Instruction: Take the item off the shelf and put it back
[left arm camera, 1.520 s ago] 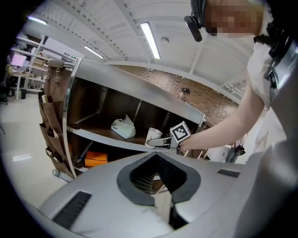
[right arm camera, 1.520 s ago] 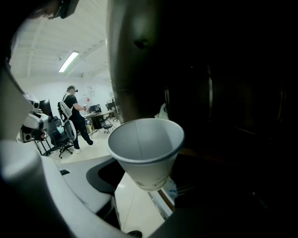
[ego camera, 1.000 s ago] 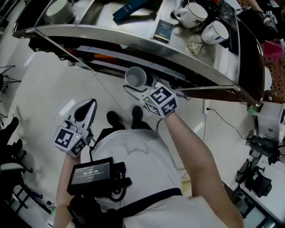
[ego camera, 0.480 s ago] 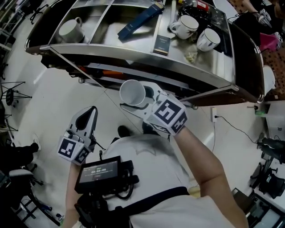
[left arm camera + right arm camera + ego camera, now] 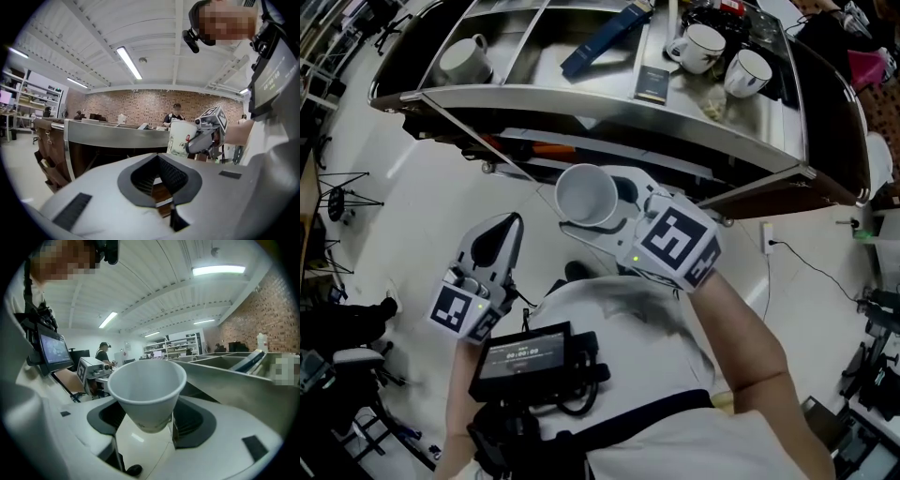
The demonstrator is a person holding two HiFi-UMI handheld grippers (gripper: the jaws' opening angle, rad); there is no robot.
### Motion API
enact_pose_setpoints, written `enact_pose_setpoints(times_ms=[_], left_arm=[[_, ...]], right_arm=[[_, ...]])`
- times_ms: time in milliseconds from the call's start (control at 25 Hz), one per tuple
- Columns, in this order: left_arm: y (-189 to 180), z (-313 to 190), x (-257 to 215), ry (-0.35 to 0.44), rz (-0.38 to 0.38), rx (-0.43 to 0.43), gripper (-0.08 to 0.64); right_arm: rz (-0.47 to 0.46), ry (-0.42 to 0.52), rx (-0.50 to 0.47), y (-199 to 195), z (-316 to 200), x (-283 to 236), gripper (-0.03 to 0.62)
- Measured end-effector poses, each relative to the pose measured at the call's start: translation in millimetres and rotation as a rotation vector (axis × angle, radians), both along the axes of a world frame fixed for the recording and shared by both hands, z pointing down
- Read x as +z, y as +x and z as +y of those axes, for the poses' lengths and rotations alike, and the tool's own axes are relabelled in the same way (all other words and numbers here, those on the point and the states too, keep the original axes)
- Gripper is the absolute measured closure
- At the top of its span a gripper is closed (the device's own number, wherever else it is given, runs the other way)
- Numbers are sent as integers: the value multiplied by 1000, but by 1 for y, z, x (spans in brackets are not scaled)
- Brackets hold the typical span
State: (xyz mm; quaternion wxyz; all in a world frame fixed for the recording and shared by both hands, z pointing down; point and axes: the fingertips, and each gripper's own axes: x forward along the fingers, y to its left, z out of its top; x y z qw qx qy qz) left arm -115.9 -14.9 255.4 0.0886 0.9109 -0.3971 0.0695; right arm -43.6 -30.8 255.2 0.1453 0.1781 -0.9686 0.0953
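The right claw is closed on a white cup. It pinches the low, narrow part of the cup from both sides. The cup stands up straight with its open mouth on top, and it looks empty inside.

The cup is just in front of the long front edge of the metal shelf. It does not touch the shelf. Its rim is about as high as the shelf top.

The left claw is closed with nothing in it. It is farther from the shelf than the cup, off to the left side.

On the shelf top there is a white mug at the left end. Two more mugs are at the right end. A blue box lies between them.
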Motion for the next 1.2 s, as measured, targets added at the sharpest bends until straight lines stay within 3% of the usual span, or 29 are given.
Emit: enact_pose_setpoints(times_ms=[280, 1200], left_arm=[[6, 2, 7, -22, -16, 7, 554], [16, -4, 3, -12, 18, 30, 555]], right_arm=[[12, -44, -10, -2, 13, 16, 293], [-5, -53, -16, -1, 11, 18, 293]])
